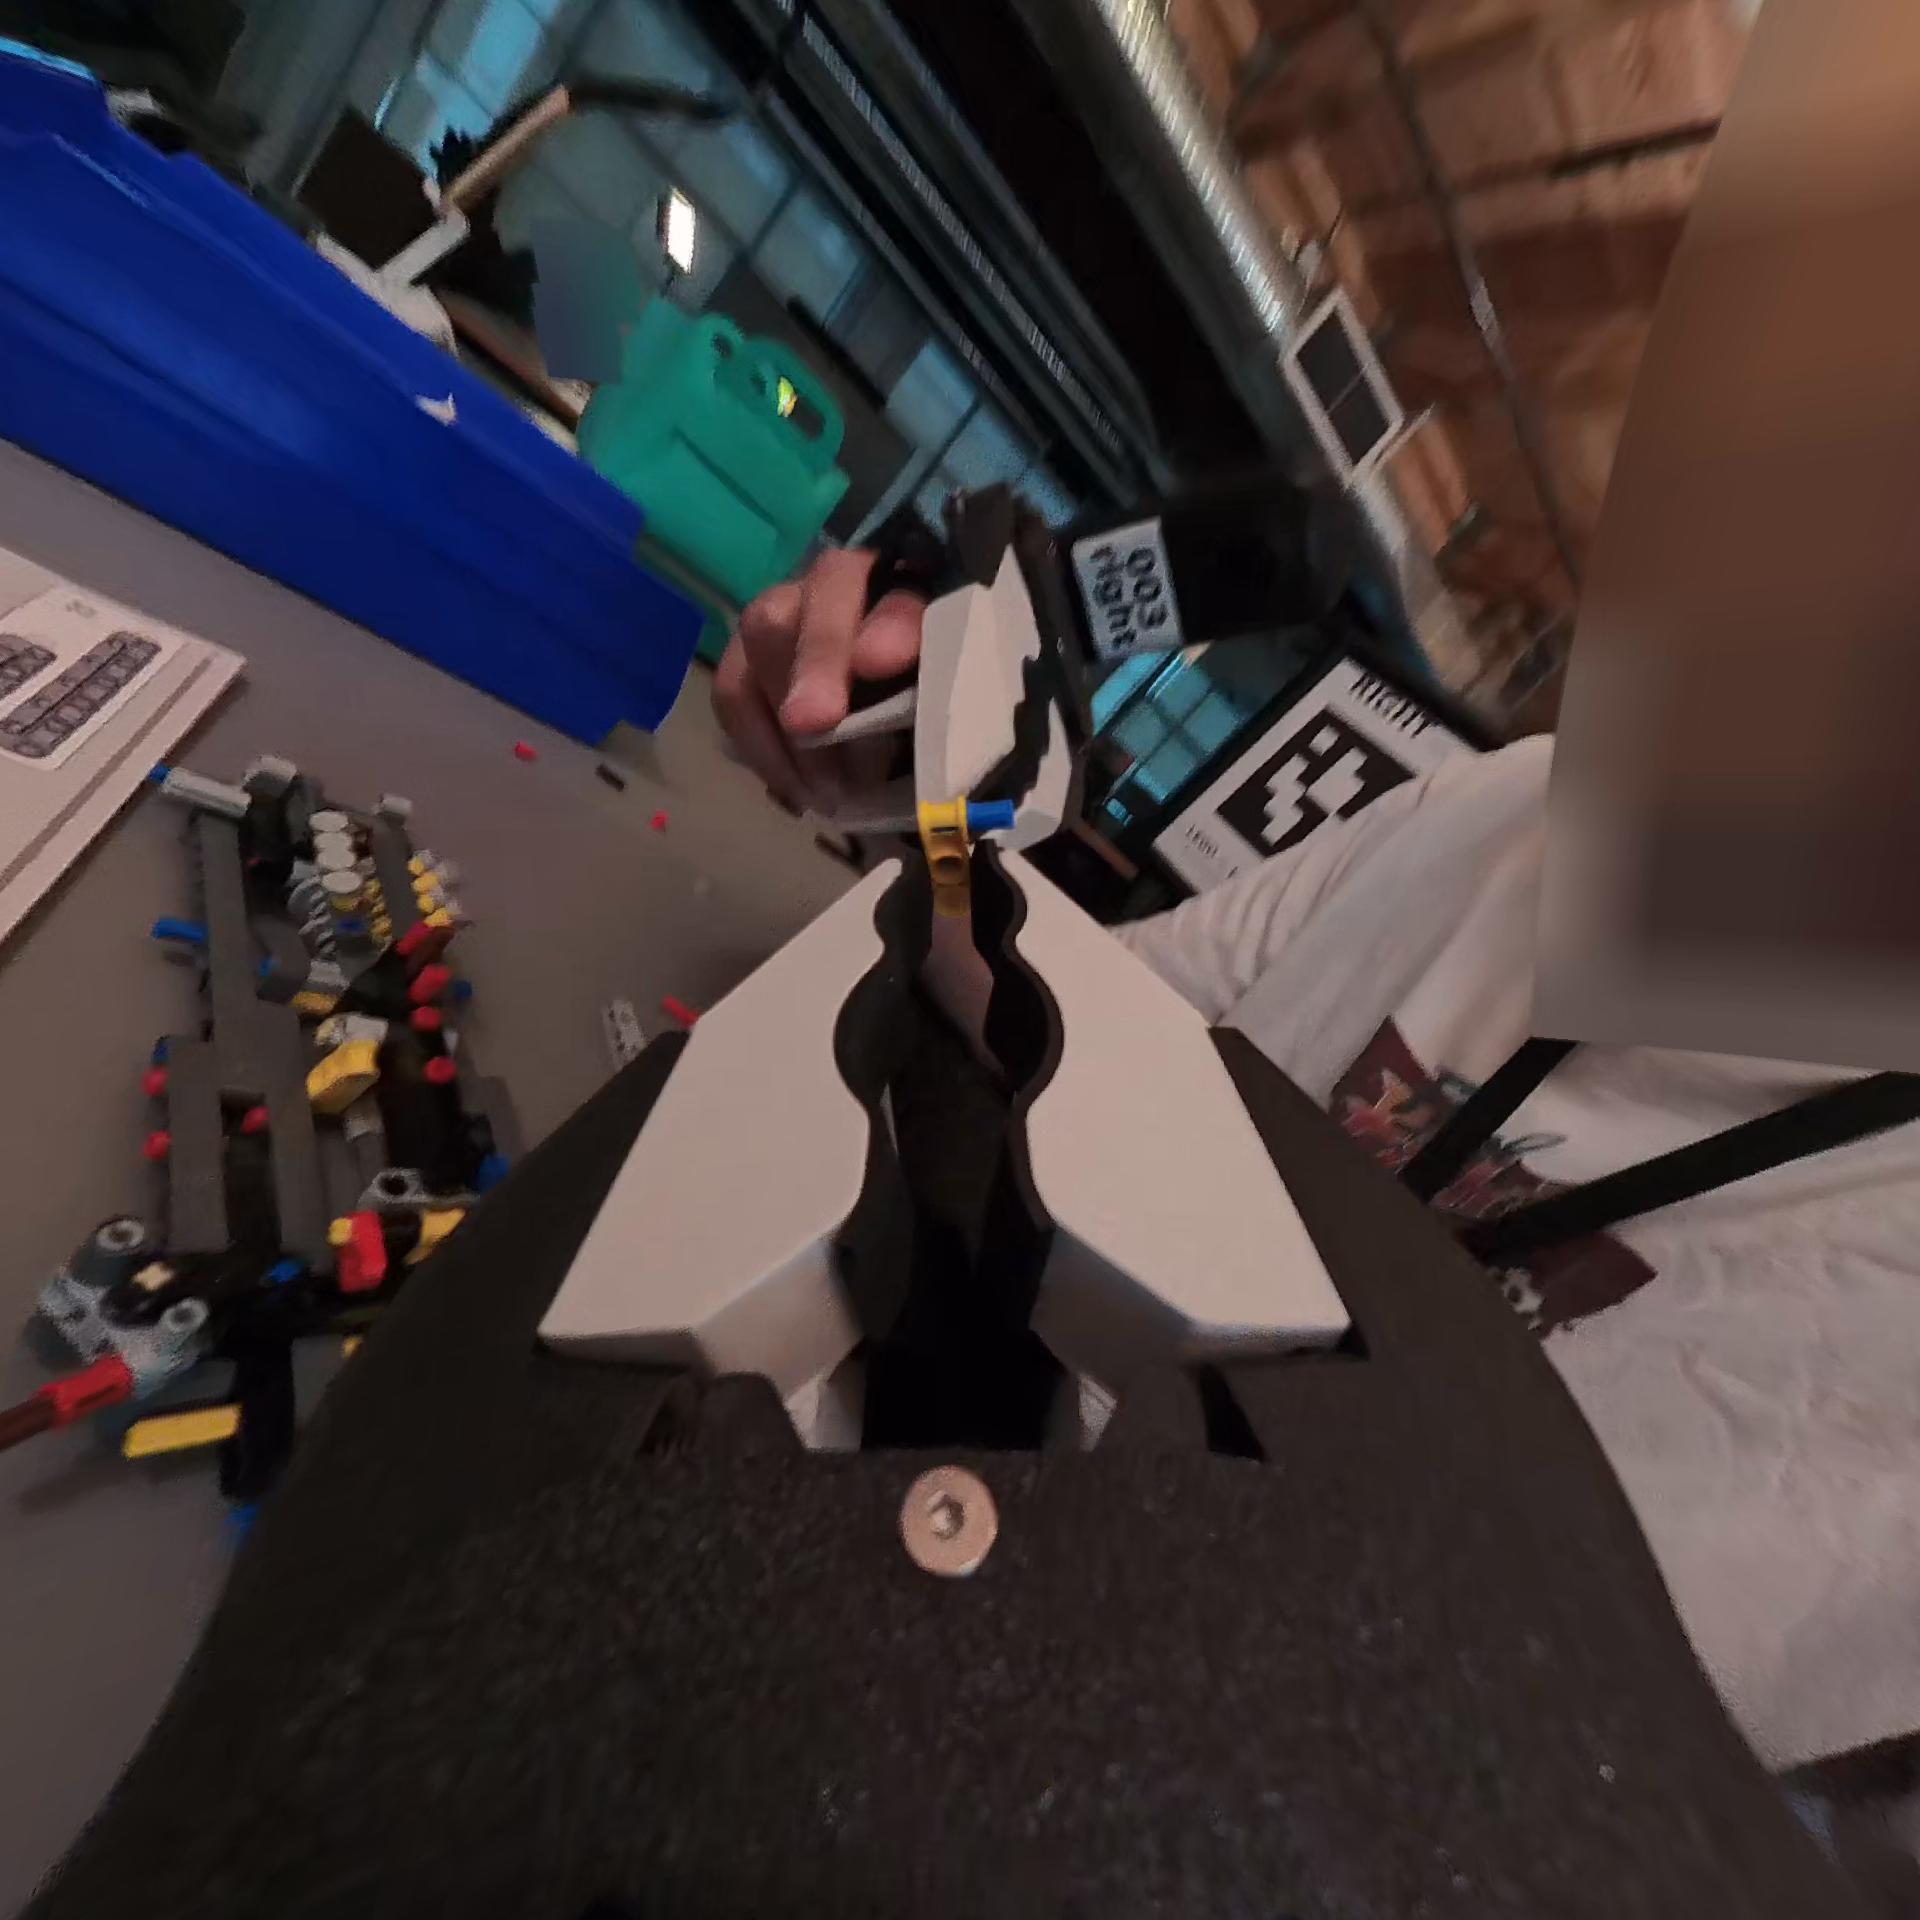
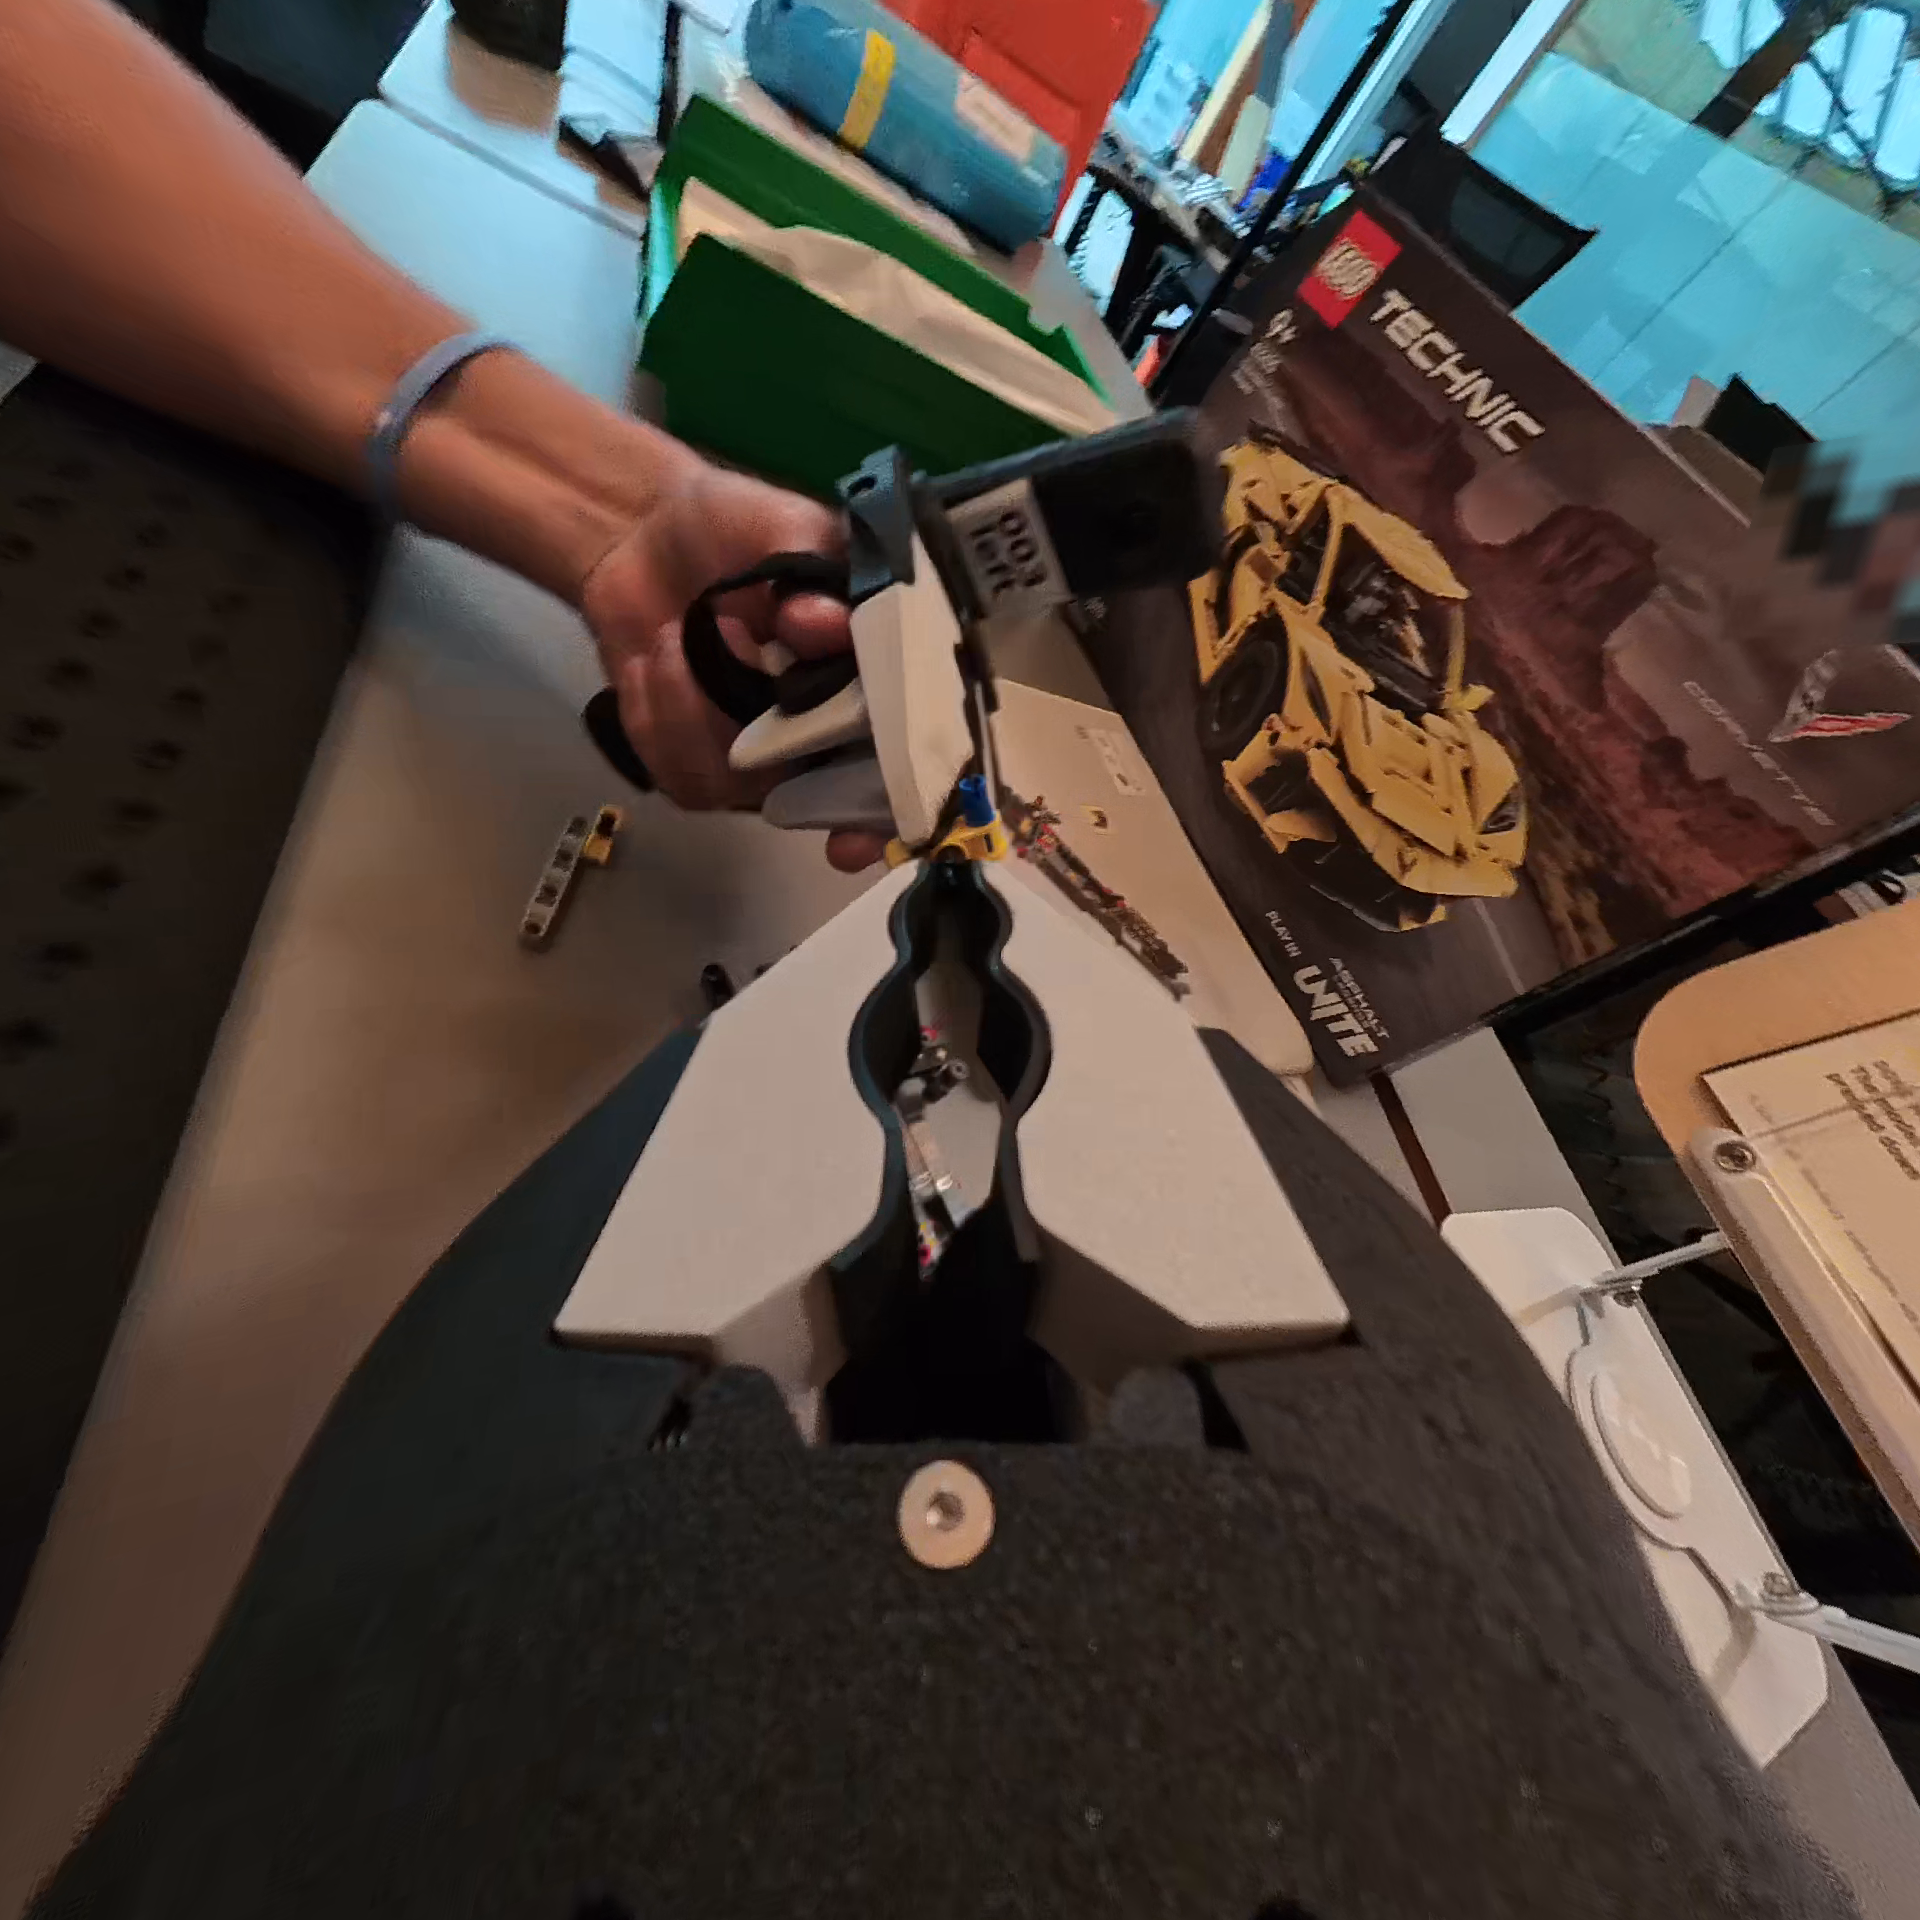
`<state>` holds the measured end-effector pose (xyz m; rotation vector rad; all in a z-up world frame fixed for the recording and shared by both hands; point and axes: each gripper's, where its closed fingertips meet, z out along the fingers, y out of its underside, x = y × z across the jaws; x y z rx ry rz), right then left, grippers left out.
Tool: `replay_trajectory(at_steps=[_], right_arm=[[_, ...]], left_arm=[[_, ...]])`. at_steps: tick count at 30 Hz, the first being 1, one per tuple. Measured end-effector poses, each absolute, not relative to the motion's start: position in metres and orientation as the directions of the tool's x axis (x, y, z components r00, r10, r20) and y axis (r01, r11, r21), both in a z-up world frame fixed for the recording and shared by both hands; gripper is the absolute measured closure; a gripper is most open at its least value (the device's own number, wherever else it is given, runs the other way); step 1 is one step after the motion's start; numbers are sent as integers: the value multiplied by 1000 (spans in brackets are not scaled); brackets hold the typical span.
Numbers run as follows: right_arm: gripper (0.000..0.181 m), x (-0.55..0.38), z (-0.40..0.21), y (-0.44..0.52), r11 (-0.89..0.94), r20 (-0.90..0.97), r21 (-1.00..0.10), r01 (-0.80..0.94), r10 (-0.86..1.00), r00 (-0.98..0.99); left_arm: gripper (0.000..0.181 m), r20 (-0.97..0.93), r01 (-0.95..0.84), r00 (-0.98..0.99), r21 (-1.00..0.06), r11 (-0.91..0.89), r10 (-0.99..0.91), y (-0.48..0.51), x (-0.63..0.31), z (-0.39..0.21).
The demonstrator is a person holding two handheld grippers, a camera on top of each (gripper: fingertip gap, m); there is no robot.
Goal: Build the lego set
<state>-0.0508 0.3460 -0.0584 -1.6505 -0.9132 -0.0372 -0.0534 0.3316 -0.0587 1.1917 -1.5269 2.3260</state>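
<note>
My left gripper [image 1: 948, 883] is shut on the lower end of a small yellow connector [image 1: 945, 847], held up in the air above the table. A blue pin [image 1: 992, 814] sticks sideways out of the connector's top. My right gripper [image 1: 1003, 805] comes in from above and is closed on that pin. In the right wrist view my right gripper [image 2: 951, 873] meets the yellow connector [image 2: 971, 836] and the blue pin [image 2: 974, 798] at its tips. The left gripper [image 2: 930, 816] reaches in from above, held by a hand.
A part-built grey, black, yellow and red chassis [image 1: 312, 1039] lies on the grey table beside the instruction booklet [image 1: 83, 707] and a blue bin [image 1: 260, 395]. The set's box [image 2: 1455, 675], a loose grey beam [image 2: 566, 878] and green bins [image 2: 831, 364] are farther off. Left and right tips are no more than a few centimetres apart.
</note>
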Motion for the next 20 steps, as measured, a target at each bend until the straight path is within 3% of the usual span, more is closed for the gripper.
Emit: replay_trajectory(at_steps=[1,10,20], right_arm=[[178,-52,-63,344,-21,485,-802,596,559,673],[178,-81,-102,315,-168,196,-829,533,806,558],[177,-85,-68,319,-32,251,-903,429,770,587]], left_arm=[[175,650,-498,-681,-749,-437,-338,329,-55,-64],[175,478,-529,-751,-849,-19,-455,302,-84,-106],[175,548,-497,-791,-835,-235,-274,303,-86,-72]])
